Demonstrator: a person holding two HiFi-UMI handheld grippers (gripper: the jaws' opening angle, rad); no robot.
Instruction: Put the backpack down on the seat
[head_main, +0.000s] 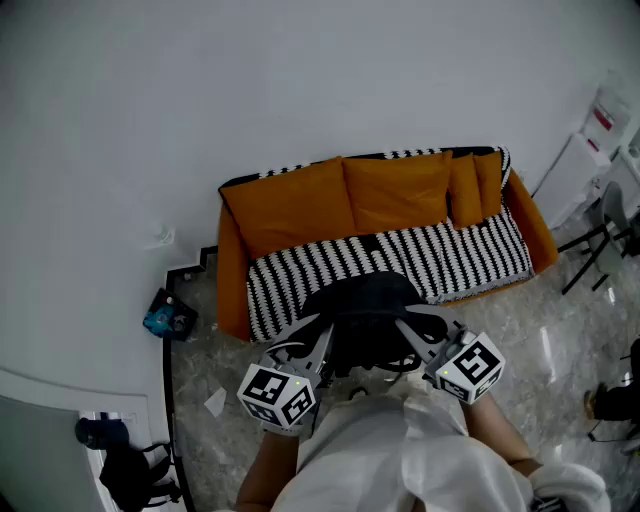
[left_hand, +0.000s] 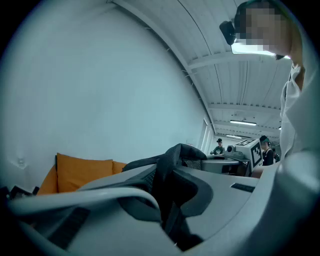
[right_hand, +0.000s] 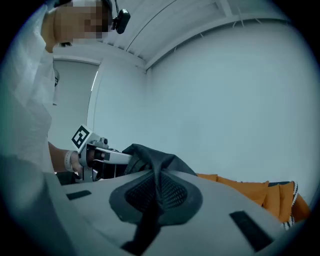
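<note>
Backpack (head_main: 365, 312), black and limp, hangs between the two grippers, pinched at its top on both sides. The left gripper (left_hand: 166, 200) has its jaws closed on a fold of the dark fabric, which bunches up just ahead of the jaw tips and runs down between them. The right gripper (right_hand: 151, 196) is clamped the same way, a narrow band of the backpack's cloth caught between its mesh-faced pads (right_hand: 172, 192), with the rest of the bag mounded just beyond its tips. In the head view the left gripper (head_main: 322, 338) and right gripper (head_main: 408, 328) point toward each other, the bag filling the gap between their tips. Ahead of and below both grippers stands a sofa, its black-and-white striped seat (head_main: 455, 252) reaching out past the bag on either side; the bag covers part of the seat's front edge, and whether it touches it cannot be told. Orange cushions (head_main: 350, 195) line the sofa's back beyond the seat, against a white wall (head_main: 300, 80). Off to the left gripper's outer side, a small blue object (head_main: 166, 318) lies on the floor (head_main: 520, 330) by the sofa's arm.
</note>
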